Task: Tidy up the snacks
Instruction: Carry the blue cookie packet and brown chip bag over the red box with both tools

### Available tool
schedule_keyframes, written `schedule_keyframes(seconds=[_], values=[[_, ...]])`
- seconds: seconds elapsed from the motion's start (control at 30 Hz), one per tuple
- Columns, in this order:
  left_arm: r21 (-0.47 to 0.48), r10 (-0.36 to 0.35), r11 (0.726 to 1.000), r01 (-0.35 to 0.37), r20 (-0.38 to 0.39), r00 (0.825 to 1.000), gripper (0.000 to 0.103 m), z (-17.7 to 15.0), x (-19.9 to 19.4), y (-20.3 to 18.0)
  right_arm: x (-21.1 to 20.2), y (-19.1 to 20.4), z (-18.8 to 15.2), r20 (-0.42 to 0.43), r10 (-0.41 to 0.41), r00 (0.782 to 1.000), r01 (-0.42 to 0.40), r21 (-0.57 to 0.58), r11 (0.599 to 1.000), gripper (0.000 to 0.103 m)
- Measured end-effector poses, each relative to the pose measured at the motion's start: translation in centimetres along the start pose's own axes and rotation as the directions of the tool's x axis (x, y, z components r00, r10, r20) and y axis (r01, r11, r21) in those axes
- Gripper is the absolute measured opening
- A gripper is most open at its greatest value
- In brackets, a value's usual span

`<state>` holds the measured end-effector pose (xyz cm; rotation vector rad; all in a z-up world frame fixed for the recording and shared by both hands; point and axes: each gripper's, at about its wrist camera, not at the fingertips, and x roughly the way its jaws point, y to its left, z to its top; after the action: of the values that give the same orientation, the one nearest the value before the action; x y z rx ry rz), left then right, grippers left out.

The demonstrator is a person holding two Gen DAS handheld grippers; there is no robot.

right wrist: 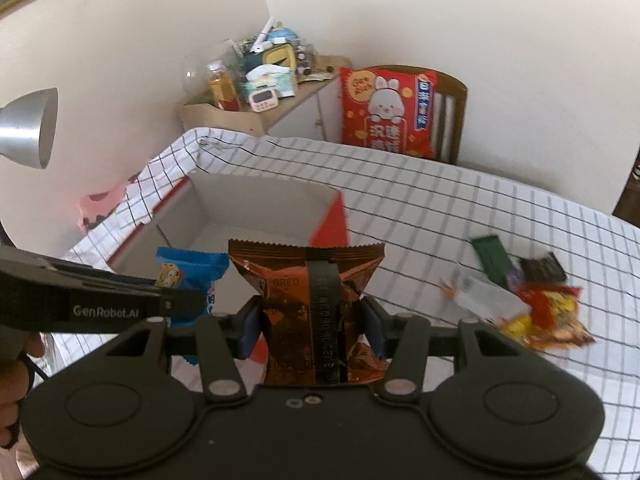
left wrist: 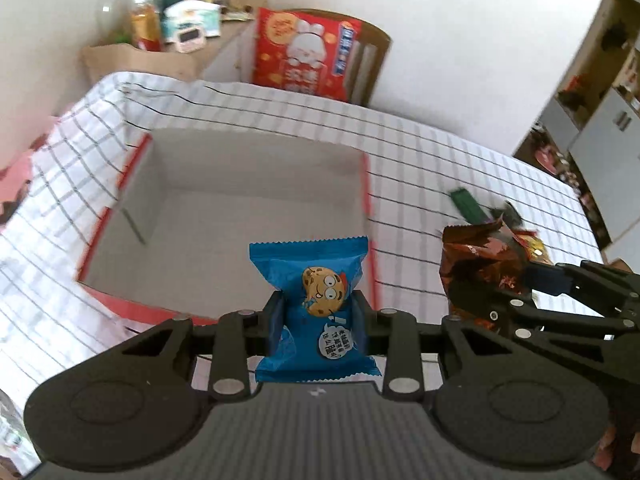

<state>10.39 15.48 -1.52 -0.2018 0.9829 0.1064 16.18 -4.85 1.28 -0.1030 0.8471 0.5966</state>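
L tool (left wrist: 318,312) grips blue pkt (left wrist: 316,308) | R tool (right wrist: 312,322) grips brown Oreo pkt (right wrist: 308,304) | far snacks (right wrist: 536,300) blurred

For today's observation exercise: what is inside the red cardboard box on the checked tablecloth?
The red cardboard box shows a bare grey floor and inner walls, no snacks. Its near right corner is hidden by the blue cookie packet in the left gripper, so that part cannot be checked.

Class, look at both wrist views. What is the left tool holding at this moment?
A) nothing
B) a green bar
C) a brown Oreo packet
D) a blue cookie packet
D: in the left wrist view the left tool is clamped on the blue cookie packet, while the brown Oreo packet sits in the right tool.
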Motion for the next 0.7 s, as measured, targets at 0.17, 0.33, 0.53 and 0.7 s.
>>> schedule_keyframes(seconds=[0.17, 0.33, 0.53, 0.7], values=[[-0.023, 0.051, 0.998, -0.050, 0.026, 0.998, 0.033, 1.8, 0.4, 3.8, 2.6, 3.0, 1.7, -0.003, -0.002, 1.000, 0.002, -0.029, 1.000, 0.050], [-0.043, 0.096, 0.995, -0.095, 0.027, 0.995, 0.033, 3.1, 1.5, 7.1, 5.5, 5.4, 2.8, -0.026, 0.000, 1.000, -0.001, -0.056, 0.998, 0.050], [-0.044, 0.123, 0.991, -0.123, -0.002, 0.992, 0.034, 3.9, 4.3, 9.8, 9.5, 8.1, 3.4, -0.071, -0.008, 0.997, 0.000, -0.112, 0.994, 0.050], [-0.036, 0.145, 0.989, -0.146, -0.042, 0.989, 0.034, 3.7, 7.2, 11.3, 12.8, 9.5, 3.1, -0.122, -0.026, 0.992, 0.007, -0.154, 0.988, 0.050]])
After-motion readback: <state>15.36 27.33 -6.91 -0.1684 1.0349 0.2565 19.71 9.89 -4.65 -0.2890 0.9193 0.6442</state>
